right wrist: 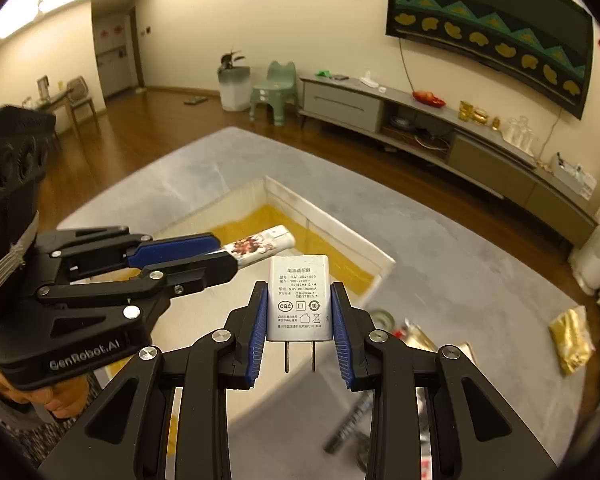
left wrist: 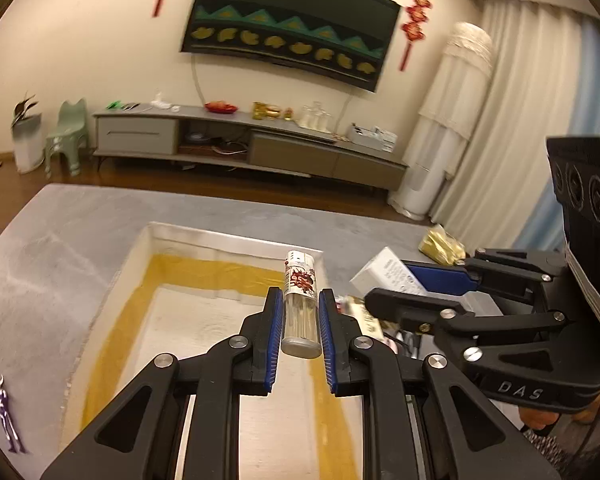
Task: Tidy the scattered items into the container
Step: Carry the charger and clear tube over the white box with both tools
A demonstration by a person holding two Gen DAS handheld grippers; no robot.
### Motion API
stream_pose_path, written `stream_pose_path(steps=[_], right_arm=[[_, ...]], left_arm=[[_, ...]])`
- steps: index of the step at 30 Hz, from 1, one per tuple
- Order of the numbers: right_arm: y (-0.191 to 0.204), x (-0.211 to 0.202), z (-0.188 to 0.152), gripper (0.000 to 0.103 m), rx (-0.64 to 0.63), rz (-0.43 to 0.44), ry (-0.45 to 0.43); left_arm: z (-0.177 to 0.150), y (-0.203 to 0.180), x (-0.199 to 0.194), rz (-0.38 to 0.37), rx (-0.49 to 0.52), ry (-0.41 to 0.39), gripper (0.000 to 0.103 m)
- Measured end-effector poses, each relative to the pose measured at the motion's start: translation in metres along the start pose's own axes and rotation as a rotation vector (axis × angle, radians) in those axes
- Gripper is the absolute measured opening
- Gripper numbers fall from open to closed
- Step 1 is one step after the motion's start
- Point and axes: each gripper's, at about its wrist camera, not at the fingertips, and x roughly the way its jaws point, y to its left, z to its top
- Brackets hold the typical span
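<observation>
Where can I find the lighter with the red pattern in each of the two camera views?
Left wrist view: the clear plastic lighter with a red-printed white label stands lower centre, between the left gripper fingers, above the white box with yellow lining.
Right wrist view: the lighter lies left of centre, sticking out of the left gripper, over the box.
Shared landmark: the box.

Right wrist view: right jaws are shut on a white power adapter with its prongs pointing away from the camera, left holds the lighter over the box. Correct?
One thing is off: the prongs point toward the camera, not away. The right wrist view shows the white power adapter in the right gripper, label facing up and both prongs on the near end. The rest holds: the left gripper grips the lighter over the box.
</observation>
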Motion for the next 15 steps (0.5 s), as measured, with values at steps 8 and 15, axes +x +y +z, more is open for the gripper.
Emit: stream_pose_path(steps=[8,15], right_arm=[[-0.004,0.049,0.000,0.032,-0.003,0.039,0.055],[-0.012,0.090,-0.001,0.032,-0.029,0.026,0.128]], left_arm=[[0.011,0.027,0.028,0.044,-0.041,0.060,0.019],[0.012,0.042,0.054,0.080,-0.058,0.124,0.019]])
